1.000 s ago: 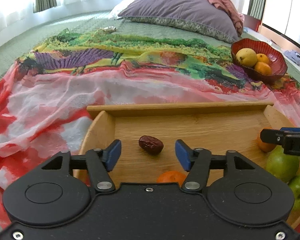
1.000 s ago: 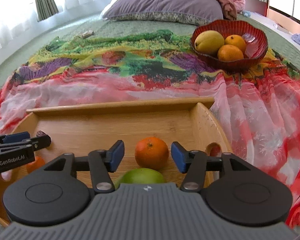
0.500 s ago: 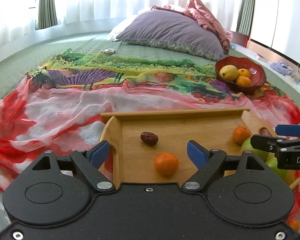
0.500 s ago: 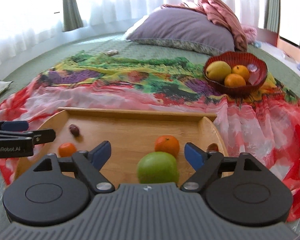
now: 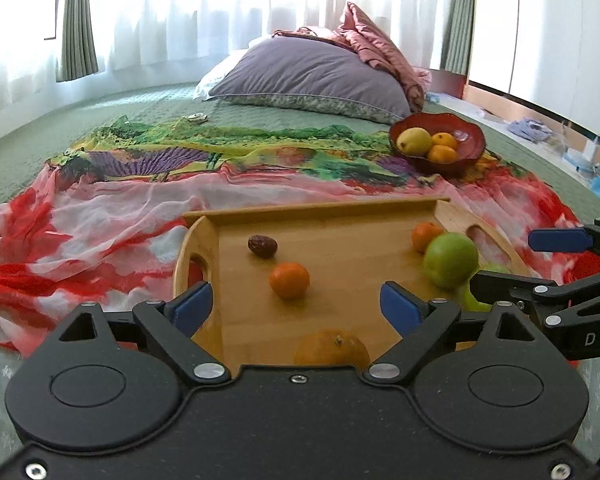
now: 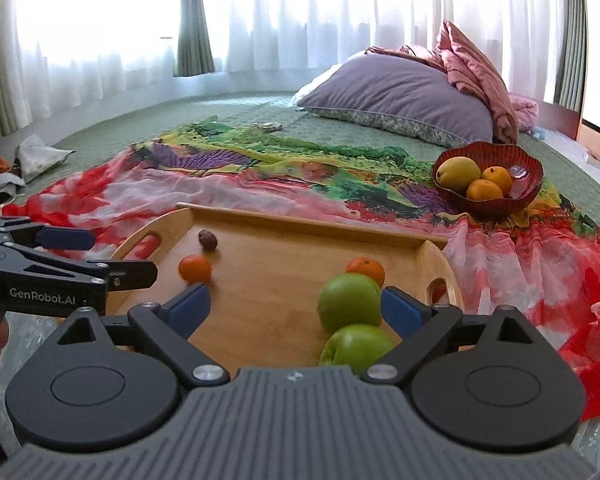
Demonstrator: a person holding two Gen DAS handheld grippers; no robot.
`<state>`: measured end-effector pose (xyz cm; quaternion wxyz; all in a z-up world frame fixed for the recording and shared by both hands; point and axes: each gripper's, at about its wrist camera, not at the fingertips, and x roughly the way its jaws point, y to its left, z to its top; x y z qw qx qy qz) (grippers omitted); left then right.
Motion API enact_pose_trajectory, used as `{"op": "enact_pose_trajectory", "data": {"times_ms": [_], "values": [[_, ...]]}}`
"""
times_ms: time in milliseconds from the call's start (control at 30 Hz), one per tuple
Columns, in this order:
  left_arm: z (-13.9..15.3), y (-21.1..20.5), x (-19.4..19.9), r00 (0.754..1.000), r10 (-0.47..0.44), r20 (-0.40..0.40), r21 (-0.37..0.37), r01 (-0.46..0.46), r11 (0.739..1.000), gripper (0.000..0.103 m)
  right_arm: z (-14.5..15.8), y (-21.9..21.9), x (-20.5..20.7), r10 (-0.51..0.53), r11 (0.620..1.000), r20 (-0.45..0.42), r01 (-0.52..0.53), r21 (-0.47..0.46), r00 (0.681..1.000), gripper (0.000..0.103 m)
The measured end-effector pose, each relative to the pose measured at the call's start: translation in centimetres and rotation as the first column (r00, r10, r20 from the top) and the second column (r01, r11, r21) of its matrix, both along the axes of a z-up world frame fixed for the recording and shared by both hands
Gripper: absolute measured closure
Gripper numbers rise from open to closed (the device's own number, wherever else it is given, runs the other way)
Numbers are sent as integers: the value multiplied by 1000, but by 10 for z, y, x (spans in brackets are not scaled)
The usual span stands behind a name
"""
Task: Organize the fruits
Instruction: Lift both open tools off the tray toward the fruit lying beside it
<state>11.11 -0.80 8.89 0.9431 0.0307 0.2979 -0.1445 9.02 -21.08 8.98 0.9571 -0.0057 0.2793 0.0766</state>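
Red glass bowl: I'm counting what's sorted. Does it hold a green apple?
No, the red glass bowl holds only a yellow pear-like fruit and two oranges.

Wooden tray (image 6: 300, 222) on a colourful cloth (image 6: 260, 176) over a green bedspread. On it: a dark date (image 6: 207, 239), two oranges (image 6: 195, 268) (image 6: 365, 269), two green apples (image 6: 349, 306) (image 6: 356, 347). Right gripper (image 6: 296, 308) above the tray's near edge, jaws opening, pads clear of the fruit. Left gripper (image 6: 112, 256) at left. Red bowl (image 6: 488, 196) beyond, holding a yellow fruit and two oranges.
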Motion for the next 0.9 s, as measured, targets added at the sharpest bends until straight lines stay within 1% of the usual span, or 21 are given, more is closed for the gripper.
{"op": "enact_pose_trajectory", "data": {"times_ms": [233, 533, 900], "values": [[-7, 1, -31, 1000, -10, 10, 11, 9, 1000, 8, -10, 2, -27, 27, 999, 27, -26, -41, 999, 2], [-17, -6, -58, 999, -50, -3, 11, 50, 999, 7, -25, 1, -57, 45, 996, 42, -42, -79, 998, 1], [-30, -30, -90, 993, -122, 3, 33, 122, 992, 6, -46, -10, -99, 68, 993, 14, -66, -99, 998, 1]]}}
